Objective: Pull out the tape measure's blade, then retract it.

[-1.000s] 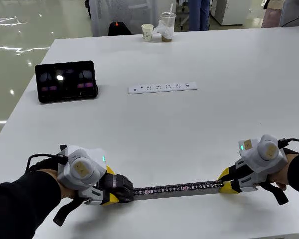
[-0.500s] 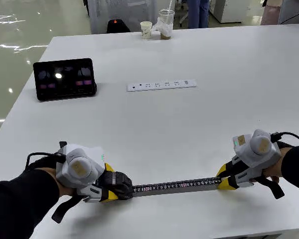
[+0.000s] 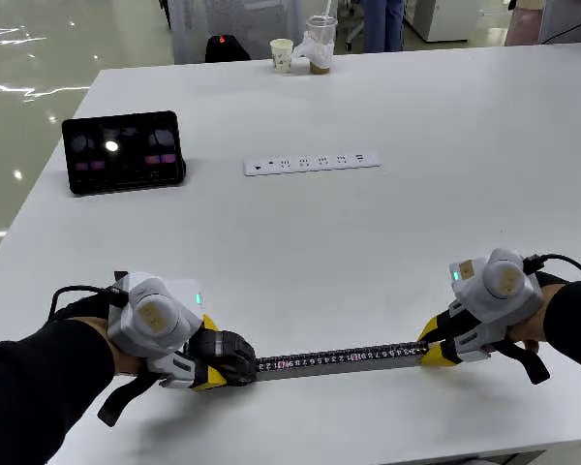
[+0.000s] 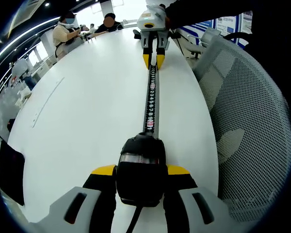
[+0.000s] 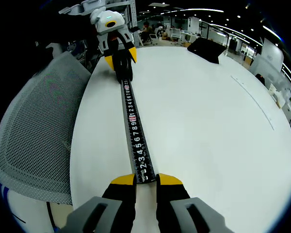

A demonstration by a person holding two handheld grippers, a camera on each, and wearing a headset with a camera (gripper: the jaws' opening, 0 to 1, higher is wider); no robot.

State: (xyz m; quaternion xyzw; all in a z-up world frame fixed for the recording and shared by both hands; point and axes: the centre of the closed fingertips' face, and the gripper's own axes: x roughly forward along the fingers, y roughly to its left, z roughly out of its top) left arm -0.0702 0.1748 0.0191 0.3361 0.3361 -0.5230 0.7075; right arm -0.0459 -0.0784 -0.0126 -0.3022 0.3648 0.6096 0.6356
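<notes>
The black tape measure case lies near the table's front edge, and my left gripper is shut on it. Its dark numbered blade runs flat along the table to the right. My right gripper is shut on the blade's tip. In the left gripper view the case sits between my yellow-tipped left gripper, with the blade stretching away to the right gripper. In the right gripper view my right gripper pinches the blade, which leads to the left gripper.
A dark tablet stands at the back left and a white power strip lies mid-table. Cups sit at the far edge. A grey mesh chair stands close behind the front edge of the white table.
The head camera has shifted a little. The two grippers and the drawn-out blade keep about the same spread as before.
</notes>
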